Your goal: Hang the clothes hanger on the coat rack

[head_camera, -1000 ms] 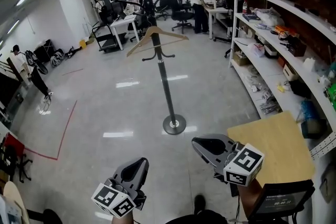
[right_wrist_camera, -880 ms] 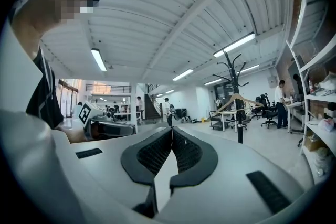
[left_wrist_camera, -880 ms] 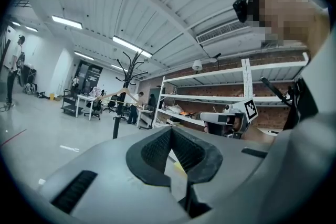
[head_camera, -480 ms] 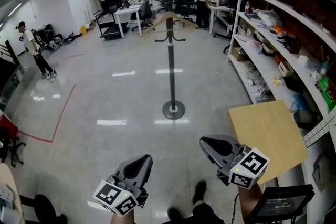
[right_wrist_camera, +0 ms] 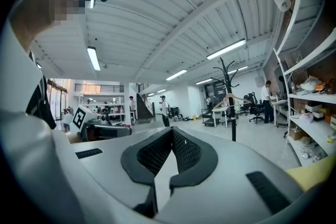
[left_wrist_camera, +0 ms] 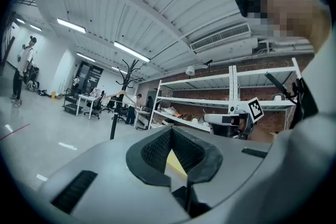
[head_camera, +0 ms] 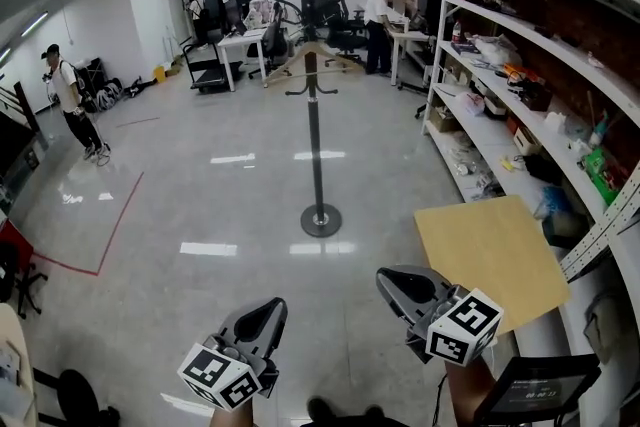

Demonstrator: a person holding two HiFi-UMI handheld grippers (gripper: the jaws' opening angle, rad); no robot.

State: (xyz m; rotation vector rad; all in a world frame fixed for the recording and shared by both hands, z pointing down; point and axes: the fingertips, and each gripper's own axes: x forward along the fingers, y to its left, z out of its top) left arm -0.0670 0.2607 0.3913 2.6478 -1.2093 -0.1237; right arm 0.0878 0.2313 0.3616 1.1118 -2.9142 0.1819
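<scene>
A black coat rack (head_camera: 315,135) stands mid-floor on a round base (head_camera: 321,220). A wooden clothes hanger (head_camera: 340,60) hangs from its upper arms, far beyond both grippers. My left gripper (head_camera: 268,311) is low at the bottom left, shut and holding nothing. My right gripper (head_camera: 392,281) is low at the bottom right, also shut and holding nothing. The left gripper view shows the rack (left_wrist_camera: 113,123) and hanger (left_wrist_camera: 116,95) far off past the shut left gripper (left_wrist_camera: 171,132). The right gripper view shows the rack (right_wrist_camera: 233,123) and hanger (right_wrist_camera: 229,97) beyond the shut right gripper (right_wrist_camera: 172,131).
A light wooden tabletop (head_camera: 495,260) lies just right of my right gripper. White shelving (head_camera: 520,50) with clutter runs along the right wall. Desks, chairs and a person (head_camera: 380,25) are at the back; another person (head_camera: 70,105) stands far left. Red tape (head_camera: 115,235) marks the floor.
The head view has swung and pulled back, so the rack now stands upright and farther off. The hanger stays on the rack. Both grippers stay low and shut.
</scene>
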